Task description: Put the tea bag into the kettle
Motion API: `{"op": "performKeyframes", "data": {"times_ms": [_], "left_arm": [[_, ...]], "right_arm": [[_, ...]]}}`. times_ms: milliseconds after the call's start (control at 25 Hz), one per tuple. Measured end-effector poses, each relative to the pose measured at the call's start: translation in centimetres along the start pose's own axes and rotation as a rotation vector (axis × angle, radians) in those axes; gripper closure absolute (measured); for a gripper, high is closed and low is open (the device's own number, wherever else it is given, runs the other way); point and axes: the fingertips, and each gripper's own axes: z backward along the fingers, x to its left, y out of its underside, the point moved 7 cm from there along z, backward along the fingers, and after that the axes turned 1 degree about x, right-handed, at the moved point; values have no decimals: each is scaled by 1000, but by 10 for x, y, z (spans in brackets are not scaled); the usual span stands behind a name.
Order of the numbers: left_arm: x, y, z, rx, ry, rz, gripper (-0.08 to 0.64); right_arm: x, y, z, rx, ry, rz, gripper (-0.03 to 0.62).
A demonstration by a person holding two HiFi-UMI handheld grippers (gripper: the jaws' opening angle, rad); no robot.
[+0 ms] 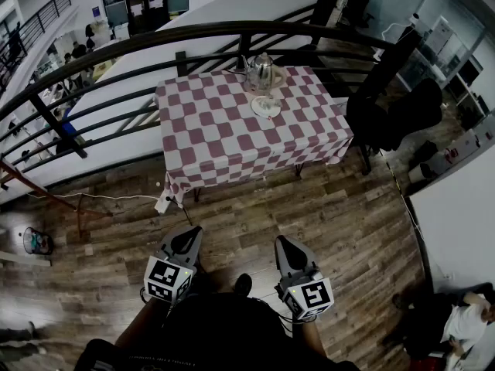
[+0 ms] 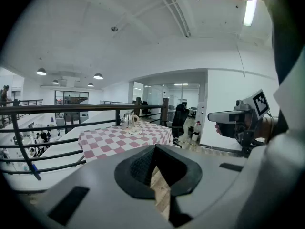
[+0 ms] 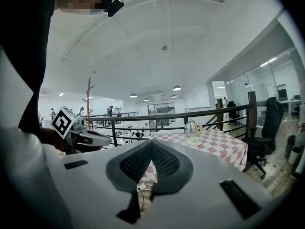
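A silver kettle (image 1: 263,72) stands at the far edge of a table with a red-and-white checked cloth (image 1: 224,126). In front of it lies a white saucer (image 1: 265,107) with something small on it, too small to make out. Both grippers hang low near the person's body, well short of the table. My left gripper (image 1: 188,234) and right gripper (image 1: 283,243) are shut and empty. The left gripper view shows shut jaws, the kettle (image 2: 127,120) far ahead and the right gripper (image 2: 233,118) alongside. In the right gripper view the kettle (image 3: 192,128) stands beyond my shut jaws.
A black metal railing (image 1: 193,33) curves behind the table. A black office chair (image 1: 394,114) stands at the table's right. A white plug and cable (image 1: 164,202) lie on the wooden floor by the table's near left corner. A person (image 1: 464,319) sits at the bottom right.
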Motion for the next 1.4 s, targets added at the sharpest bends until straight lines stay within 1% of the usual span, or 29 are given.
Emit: {"op": "performKeyframes", "data": {"times_ms": [280, 440, 560, 640, 760, 920, 1120, 1280, 1400], "left_arm": [[-12, -1, -12, 3, -16, -20, 557], [-33, -6, -23, -6, -21, -23, 557], [-54, -9, -32, -12, -27, -24, 557], [-66, -9, -37, -8, -39, -30, 557], [-81, -10, -45, -23, -66, -40, 557], [-92, -11, -53, -27, -96, -36, 557], [-98, -19, -65, -21, -106, -51, 557], [-101, -25, -78, -18, -98, -67, 557], [-104, -28, -92, -22, -79, -75, 557]], "right_arm": [[-17, 4, 12, -14, 8, -8, 575], [-35, 5, 28, -27, -1, -11, 575], [-51, 9, 43, -42, -24, -23, 574], [-60, 13, 54, -39, -37, -5, 574], [-77, 19, 71, -28, -37, 17, 574], [-106, 34, 88, -20, -4, 2, 574], [-125, 31, 103, -62, 35, -30, 574], [-138, 35, 105, -80, 55, -57, 574], [-148, 36, 102, -94, 64, -52, 574]]}}
